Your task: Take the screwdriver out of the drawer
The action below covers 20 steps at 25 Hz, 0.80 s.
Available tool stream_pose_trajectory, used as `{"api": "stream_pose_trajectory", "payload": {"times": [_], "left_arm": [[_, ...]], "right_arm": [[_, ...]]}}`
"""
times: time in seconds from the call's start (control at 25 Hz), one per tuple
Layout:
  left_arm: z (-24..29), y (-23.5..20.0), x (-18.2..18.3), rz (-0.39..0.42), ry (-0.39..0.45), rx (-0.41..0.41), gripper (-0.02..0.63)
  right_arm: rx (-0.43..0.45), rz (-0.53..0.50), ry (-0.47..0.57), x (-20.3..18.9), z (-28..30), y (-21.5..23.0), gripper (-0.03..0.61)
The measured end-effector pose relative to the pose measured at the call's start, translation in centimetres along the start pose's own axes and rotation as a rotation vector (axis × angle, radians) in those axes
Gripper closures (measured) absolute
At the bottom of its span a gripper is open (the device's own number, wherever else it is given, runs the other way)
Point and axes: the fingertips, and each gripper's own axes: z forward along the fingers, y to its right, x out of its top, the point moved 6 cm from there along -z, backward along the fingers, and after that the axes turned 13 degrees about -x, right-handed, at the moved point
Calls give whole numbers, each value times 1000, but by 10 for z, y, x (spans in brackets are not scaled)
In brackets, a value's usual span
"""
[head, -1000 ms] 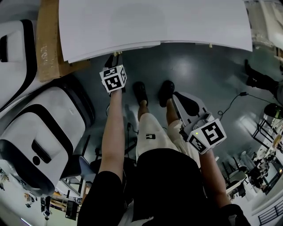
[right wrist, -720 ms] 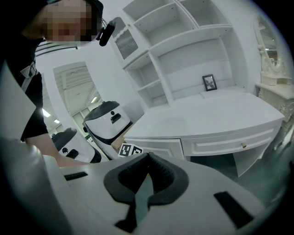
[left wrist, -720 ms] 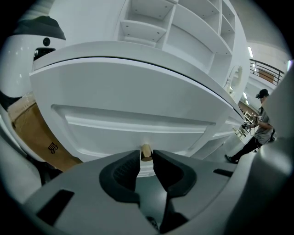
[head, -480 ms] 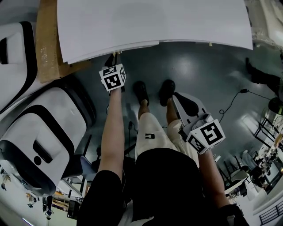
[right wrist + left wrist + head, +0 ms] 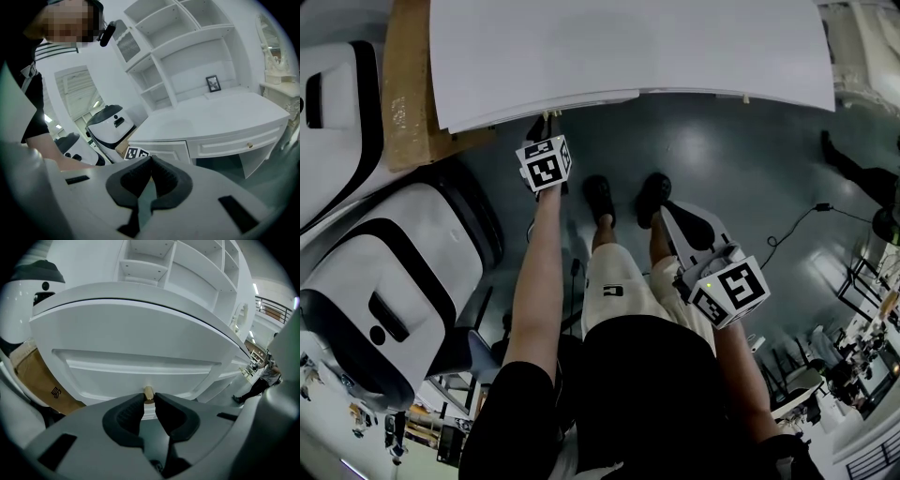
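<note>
A brown box (image 5: 408,84) sits at the far left against the desk; the left gripper view shows a dark logo (image 5: 56,392) on its side, too small to read. Just below it stand two white machines (image 5: 384,281) with black trim.

The left gripper (image 5: 149,398) points at the drawer (image 5: 140,366) under the desk top (image 5: 628,42). Its jaws are closing, and the small tan knob (image 5: 148,391) stands between the tips with both pads against it. The drawer front lies flush with the desk, so the screwdriver shows in no view. The cube (image 5: 545,165) on this gripper bears black square markers.

In the middle, the person's shorts (image 5: 623,281) carry a small white logo (image 5: 611,292), which cannot be read. Two dark shoes (image 5: 598,195) stand on the floor below the desk edge.

The right gripper (image 5: 150,159) hangs by the person's right thigh, well apart from the desk, jaws pressed together with nothing in them. Its marker cube (image 5: 731,292) faces up.

The floor (image 5: 731,159) is glossy grey-green; a black cable (image 5: 792,220) trails across it at the right. The right gripper view shows the whole white desk, with open white shelves (image 5: 187,28) above it and a small picture frame (image 5: 213,83) upright on the top. A second drawer on the desk's right has a small knob of its own (image 5: 250,145). At the far right of the left gripper view a person (image 5: 262,380) stands in the distance under a railing (image 5: 274,310).
</note>
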Motion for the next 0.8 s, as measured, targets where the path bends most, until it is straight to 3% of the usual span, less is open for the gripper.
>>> {"api": "stream_pose_trajectory", "payload": {"times": [0.8], "left_arm": [[-20, 10, -22, 0, -31, -7, 526]], "right_arm": [[14, -19, 25, 7, -18, -8, 560]]}}
